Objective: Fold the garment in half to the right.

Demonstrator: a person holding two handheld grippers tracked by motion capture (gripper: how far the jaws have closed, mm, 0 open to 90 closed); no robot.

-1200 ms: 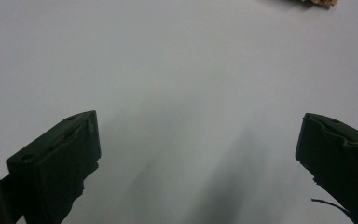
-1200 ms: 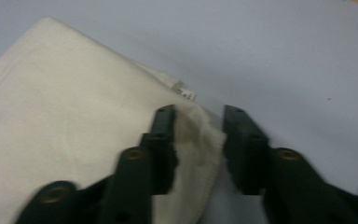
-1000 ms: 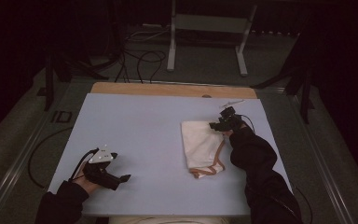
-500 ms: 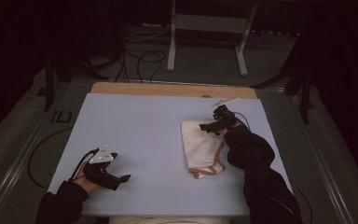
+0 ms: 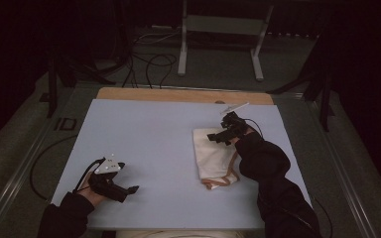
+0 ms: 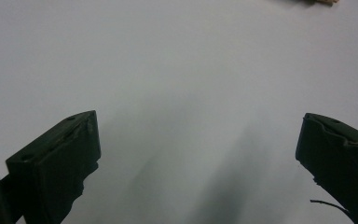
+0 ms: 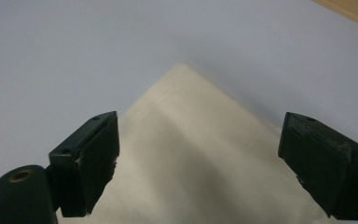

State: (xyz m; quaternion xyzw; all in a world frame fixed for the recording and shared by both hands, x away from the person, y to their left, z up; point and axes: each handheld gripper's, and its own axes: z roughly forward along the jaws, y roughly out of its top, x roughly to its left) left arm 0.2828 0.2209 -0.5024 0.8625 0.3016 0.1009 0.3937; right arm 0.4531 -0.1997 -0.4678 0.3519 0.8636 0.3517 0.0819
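Observation:
A cream folded cloth [image 5: 212, 157] with tan straps at its near end lies on the right half of the pale blue table [image 5: 149, 144]. My right gripper [image 5: 217, 137] hovers over the cloth's far end, open. In the right gripper view the cloth's corner [image 7: 191, 135] lies between the wide-apart jaws, untouched. My left gripper [image 5: 124, 191] rests near the table's front left, open over bare table. In the left gripper view my left gripper [image 6: 200, 154] has nothing between its jaws, and a scrap of the cloth [image 6: 324, 2] peeks in at the top edge.
A wooden strip [image 5: 183, 95] runs along the table's far edge. Beyond it, on the dark floor, are cables [image 5: 149, 62] and a metal stand [image 5: 221, 29]. A white slip [image 5: 234, 107] lies near the far right of the table.
My right gripper has swung left and nearer, from the cloth's far right corner to above its far end. The left gripper has barely moved.

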